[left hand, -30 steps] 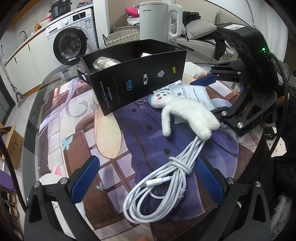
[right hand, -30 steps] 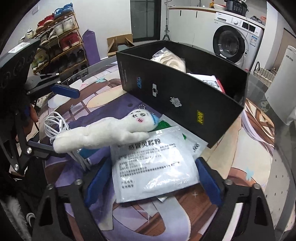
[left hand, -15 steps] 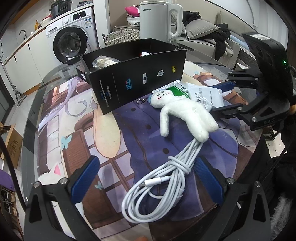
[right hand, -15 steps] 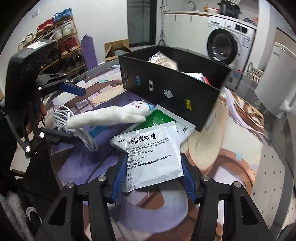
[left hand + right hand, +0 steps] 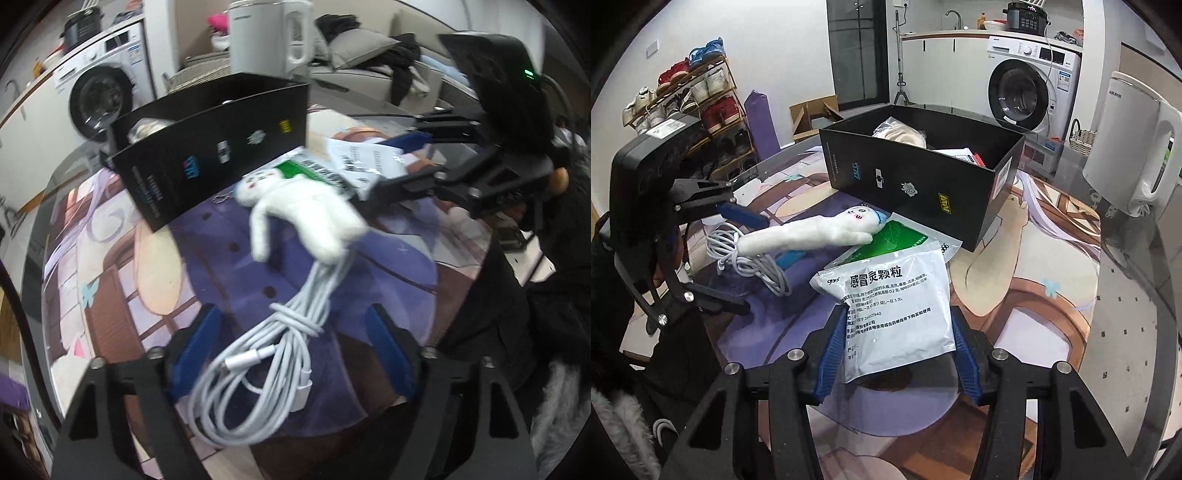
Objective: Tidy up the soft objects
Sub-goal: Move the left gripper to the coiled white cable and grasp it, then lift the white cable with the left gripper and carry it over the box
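My right gripper (image 5: 892,350) is shut on a white medicine pouch (image 5: 894,314) and holds it above the mat; the pouch also shows in the left wrist view (image 5: 364,160). A green pouch (image 5: 890,236) lies on the mat below it. A white plush doll (image 5: 303,218) lies in front of the black box (image 5: 218,147), with its feet on a coiled white cable (image 5: 266,365). My left gripper (image 5: 295,350) is open, with its fingers on either side of the cable coil. The box (image 5: 923,184) holds a bagged soft item and papers.
A white kettle (image 5: 1137,147) stands right of the box. The printed mat (image 5: 110,266) covers a round glass table. A washing machine (image 5: 1030,85), a shoe rack (image 5: 683,99) and a sofa with pillows (image 5: 362,48) stand beyond the table.
My right gripper closed on the white pouch and lifted it off the mat, away from the doll. My left gripper moved in closer over the cable coil.
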